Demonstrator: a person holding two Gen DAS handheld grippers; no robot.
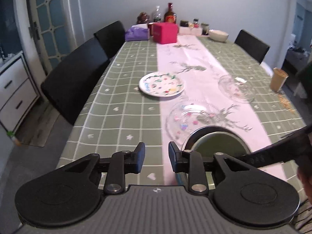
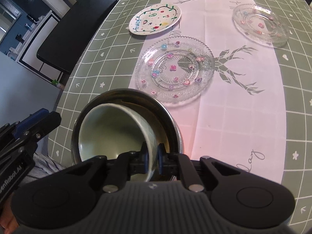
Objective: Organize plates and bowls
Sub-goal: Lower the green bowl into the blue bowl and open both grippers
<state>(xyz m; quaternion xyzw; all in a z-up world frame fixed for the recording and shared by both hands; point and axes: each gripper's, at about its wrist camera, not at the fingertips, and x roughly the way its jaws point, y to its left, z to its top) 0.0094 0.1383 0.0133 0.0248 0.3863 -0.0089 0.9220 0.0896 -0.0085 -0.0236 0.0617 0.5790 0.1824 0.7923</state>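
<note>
My right gripper [image 2: 152,159] is shut on the rim of a pale green ceramic bowl [image 2: 109,134], which sits tilted inside a steel bowl [image 2: 171,120] at the near table edge. The steel bowl also shows in the left wrist view [image 1: 202,134]. My left gripper [image 1: 157,157] is open and empty just left of the steel bowl. A large clear glass plate [image 2: 174,70] with flower dots lies beyond the bowls. A white painted plate [image 2: 155,19] lies farther left, and a small glass plate [image 2: 260,24] lies at the right.
Black chairs [image 1: 76,78] stand along the left side of the table. A red box [image 1: 164,33], a purple tissue box [image 1: 136,33], bottles, jars and a white bowl [image 1: 218,35] crowd the far end. A tan cup [image 1: 277,79] stands at the right edge.
</note>
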